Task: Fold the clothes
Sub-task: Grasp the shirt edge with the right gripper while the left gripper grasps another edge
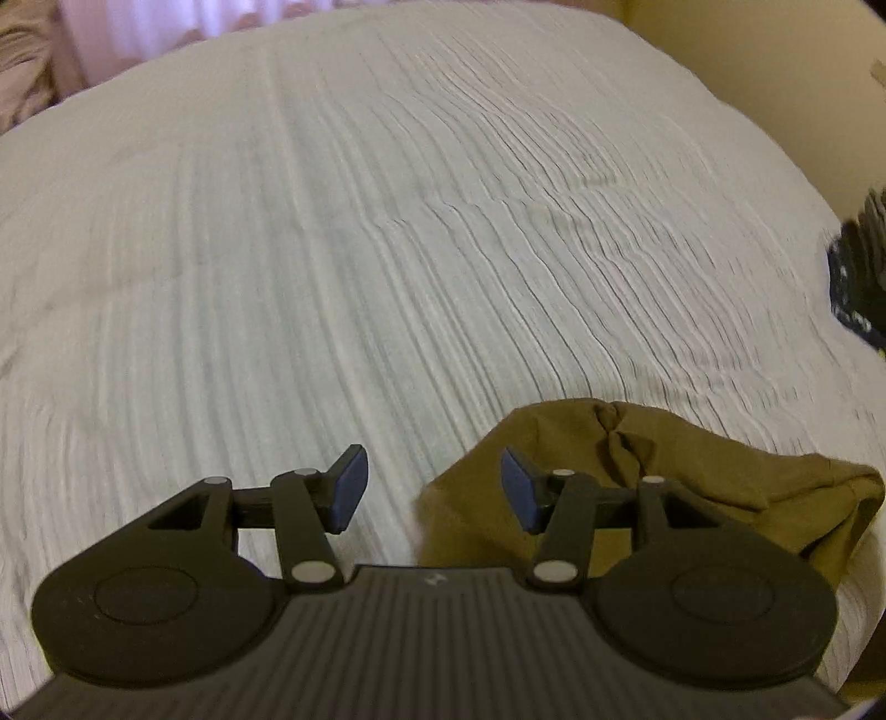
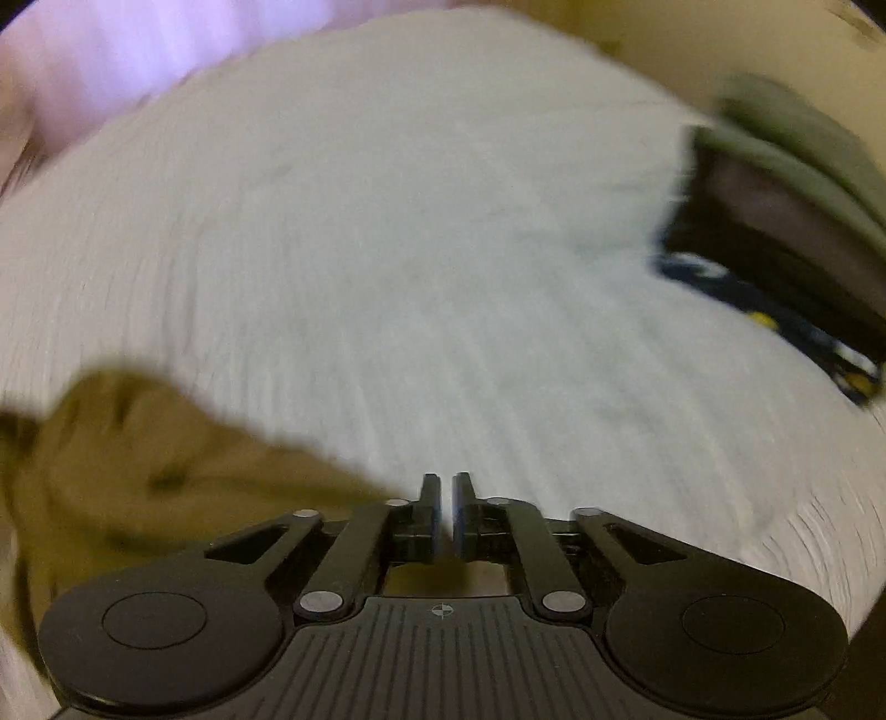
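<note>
An olive-brown garment [image 1: 664, 476] lies crumpled on the white ribbed bedspread [image 1: 360, 249], at the lower right of the left wrist view. My left gripper [image 1: 434, 487] is open and empty, its right finger over the garment's left edge. In the blurred right wrist view the same garment [image 2: 166, 476] lies at the lower left, reaching under the gripper. My right gripper [image 2: 446, 498] has its jaws nearly together; a little olive cloth shows below them, but I cannot tell if they pinch it.
A stack of folded clothes [image 2: 775, 232], dark blue patterned below and grey-green on top, sits at the right edge of the bed; it also shows in the left wrist view [image 1: 858, 277]. Pink curtains [image 1: 138, 27] hang beyond the bed's far side. A yellowish wall [image 1: 775, 83] stands on the right.
</note>
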Demonstrator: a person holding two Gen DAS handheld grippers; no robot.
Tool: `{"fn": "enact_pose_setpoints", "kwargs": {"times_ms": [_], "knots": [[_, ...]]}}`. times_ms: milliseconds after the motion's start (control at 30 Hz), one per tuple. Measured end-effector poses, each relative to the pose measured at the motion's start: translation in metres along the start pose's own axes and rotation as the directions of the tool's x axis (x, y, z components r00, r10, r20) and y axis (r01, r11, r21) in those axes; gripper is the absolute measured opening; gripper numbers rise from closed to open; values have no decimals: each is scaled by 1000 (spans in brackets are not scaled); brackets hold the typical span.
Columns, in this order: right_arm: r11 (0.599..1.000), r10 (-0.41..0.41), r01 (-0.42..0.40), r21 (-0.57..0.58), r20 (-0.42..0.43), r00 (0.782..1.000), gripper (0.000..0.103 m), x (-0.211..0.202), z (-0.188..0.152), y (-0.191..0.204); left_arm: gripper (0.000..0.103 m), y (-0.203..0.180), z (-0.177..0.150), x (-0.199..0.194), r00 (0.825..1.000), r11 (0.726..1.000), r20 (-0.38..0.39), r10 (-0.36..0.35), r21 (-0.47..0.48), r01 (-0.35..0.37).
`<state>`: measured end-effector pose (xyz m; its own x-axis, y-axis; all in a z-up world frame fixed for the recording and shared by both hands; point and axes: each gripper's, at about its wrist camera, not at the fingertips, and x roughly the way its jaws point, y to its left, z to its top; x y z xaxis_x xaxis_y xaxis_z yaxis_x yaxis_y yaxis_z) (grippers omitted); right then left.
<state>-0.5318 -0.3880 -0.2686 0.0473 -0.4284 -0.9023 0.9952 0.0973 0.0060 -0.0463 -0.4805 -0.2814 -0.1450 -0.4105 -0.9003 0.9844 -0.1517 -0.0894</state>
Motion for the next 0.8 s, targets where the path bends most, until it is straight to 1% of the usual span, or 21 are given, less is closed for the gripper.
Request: {"fn": "enact_pose_setpoints", "kwargs": {"times_ms": [33, 67, 167, 200, 300, 367, 400, 467, 533, 567, 600, 633, 667, 700, 733, 800], "knots": [[998, 0, -1, -61, -12, 1000, 73, 4, -4, 11, 49, -1, 3, 6, 1000, 1000, -11, -11, 10, 11], [993, -1, -1, -120, -10, 1000, 75, 7, -7, 20, 49, -4, 4, 12, 1000, 1000, -22, -22, 21, 23], [968, -16, 14, -249, -6, 1000, 74, 12, -14, 35, 49, -8, 9, 30, 997, 997, -51, -57, 55, 59], [966, -15, 13, -258, -4, 1000, 75, 14, -12, 34, 49, -8, 9, 36, 996, 995, -59, -70, 63, 73], [963, 22, -26, -267, -19, 1000, 74, 24, 0, 29, 50, -10, 10, 56, 991, 989, -91, -99, 105, 108], [947, 37, -56, -316, -68, 997, 74, 37, 7, 29, 51, -12, 10, 75, 987, 982, -123, -104, 142, 121], [944, 46, -77, -322, -103, 994, 74, 46, 7, 28, 52, -13, 9, 84, 985, 980, -141, -103, 156, 125], [952, 78, -123, -280, -165, 983, 74, 62, 9, 22, 52, -11, 5, 101, 979, 979, -180, -93, 165, 123], [968, 121, -159, -195, -193, 974, 74, 70, 9, 11, 53, -6, 0, 116, 971, 983, -223, -86, 138, 118], [973, 147, -180, -148, -205, 968, 68, 74, 9, 5, 53, -2, -4, 124, 961, 987, -258, -99, 100, 129], [973, 184, -209, -97, -213, 959, 49, 75, 8, 0, 53, 2, -9, 131, 950, 988, -288, -118, 60, 141], [970, 218, -236, -58, -219, 951, 38, 74, 9, -3, 48, 4, -15, 134, 939, 987, -311, -144, 18, 158], [967, 242, -254, -26, -221, 945, 25, 74, 9, -6, 37, 6, -21, 136, 930, 984, -323, -174, -19, 177], [965, 254, -263, -11, -214, 943, 19, 72, 10, -7, 24, 7, -27, 132, 930, 980, -308, -200, -46, 195], [967, 242, -252, -30, -190, 952, 17, 66, 12, -4, 4, 8, -30, 124, 937, 977, -278, -213, -72, 201], [972, 217, -227, -62, -134, 967, 12, 54, 18, 2, 3, 12, -36, 107, 950, 970, -208, -233, -122, 211]]}}
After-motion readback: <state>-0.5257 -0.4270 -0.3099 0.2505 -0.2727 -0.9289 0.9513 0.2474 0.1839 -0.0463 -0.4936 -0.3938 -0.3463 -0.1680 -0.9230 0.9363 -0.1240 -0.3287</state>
